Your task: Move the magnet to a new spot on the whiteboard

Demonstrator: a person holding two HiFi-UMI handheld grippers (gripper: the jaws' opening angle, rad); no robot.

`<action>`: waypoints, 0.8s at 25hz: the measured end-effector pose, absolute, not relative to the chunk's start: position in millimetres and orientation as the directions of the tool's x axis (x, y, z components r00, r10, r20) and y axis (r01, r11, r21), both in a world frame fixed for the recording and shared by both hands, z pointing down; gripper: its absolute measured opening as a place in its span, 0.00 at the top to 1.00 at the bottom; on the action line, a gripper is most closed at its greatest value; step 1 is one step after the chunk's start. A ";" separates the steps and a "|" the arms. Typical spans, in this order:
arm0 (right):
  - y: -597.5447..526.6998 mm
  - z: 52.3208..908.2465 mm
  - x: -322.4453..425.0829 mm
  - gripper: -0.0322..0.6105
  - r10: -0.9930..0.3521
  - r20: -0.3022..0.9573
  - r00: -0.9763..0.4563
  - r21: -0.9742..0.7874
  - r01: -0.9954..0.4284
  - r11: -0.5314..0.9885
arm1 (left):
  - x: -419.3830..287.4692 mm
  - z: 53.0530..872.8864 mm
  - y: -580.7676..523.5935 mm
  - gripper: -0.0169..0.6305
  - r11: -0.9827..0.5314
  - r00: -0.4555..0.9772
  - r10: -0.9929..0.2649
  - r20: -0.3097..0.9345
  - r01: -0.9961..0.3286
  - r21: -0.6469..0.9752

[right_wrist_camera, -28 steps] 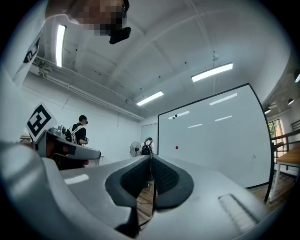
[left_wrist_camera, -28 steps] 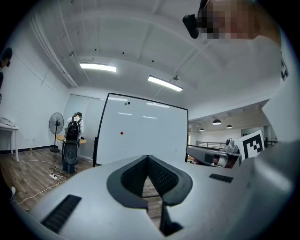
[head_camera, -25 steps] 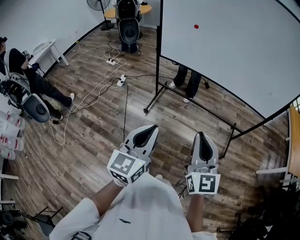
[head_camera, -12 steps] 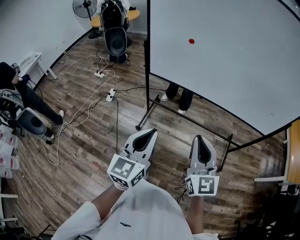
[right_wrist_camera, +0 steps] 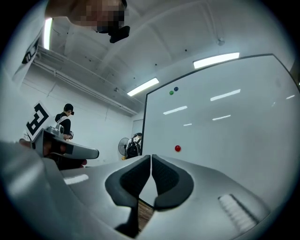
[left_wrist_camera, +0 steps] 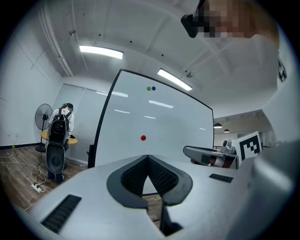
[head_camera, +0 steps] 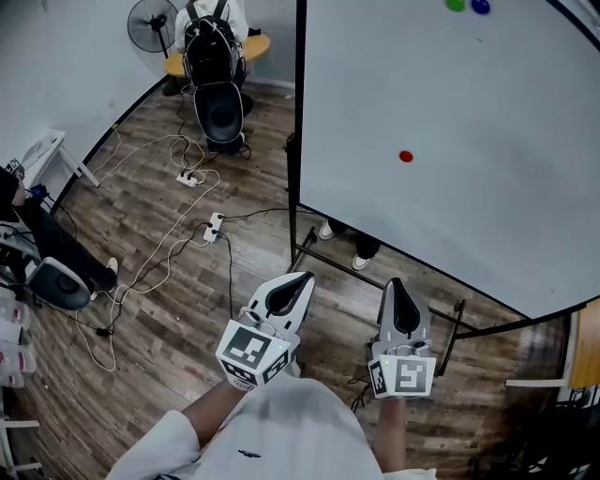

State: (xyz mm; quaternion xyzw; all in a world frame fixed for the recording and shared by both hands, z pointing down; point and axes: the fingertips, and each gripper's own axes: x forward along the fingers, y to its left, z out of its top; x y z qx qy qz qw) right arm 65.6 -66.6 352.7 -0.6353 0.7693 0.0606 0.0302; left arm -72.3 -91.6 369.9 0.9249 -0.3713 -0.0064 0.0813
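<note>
**Red magnet on the board, both grippers clenched and empty**

The red magnet (head_camera: 405, 157) sits on the whiteboard (head_camera: 487, 206), near its middle. It is well below a green magnet (head_camera: 456, 5) and a blue magnet (head_camera: 481, 6) at the top edge. The left gripper (head_camera: 303, 277) and right gripper (head_camera: 394, 284) hang side by side over the wooden floor (head_camera: 159, 309), short of the board. Both have their jaws closed together on nothing.

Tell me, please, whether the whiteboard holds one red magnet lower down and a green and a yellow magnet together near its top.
Not quite: the head view shows a blue magnet, not a yellow one, beside the green magnet; the red magnet sits lower on the whiteboard.
</note>
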 end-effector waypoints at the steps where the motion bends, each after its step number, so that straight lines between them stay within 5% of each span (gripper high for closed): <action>1: -79.4 350.1 63.9 0.94 -0.975 -0.123 -0.186 0.056 -0.982 0.180 | -73.0 368.2 -104.4 0.96 -0.714 0.728 -0.684 0.047 -0.681 0.160; 20: -154.8 356.0 107.4 0.94 -0.970 -0.120 -0.210 0.052 -0.977 0.205 | -16.4 373.4 -185.2 0.96 -0.719 0.733 -0.678 0.056 -0.678 0.155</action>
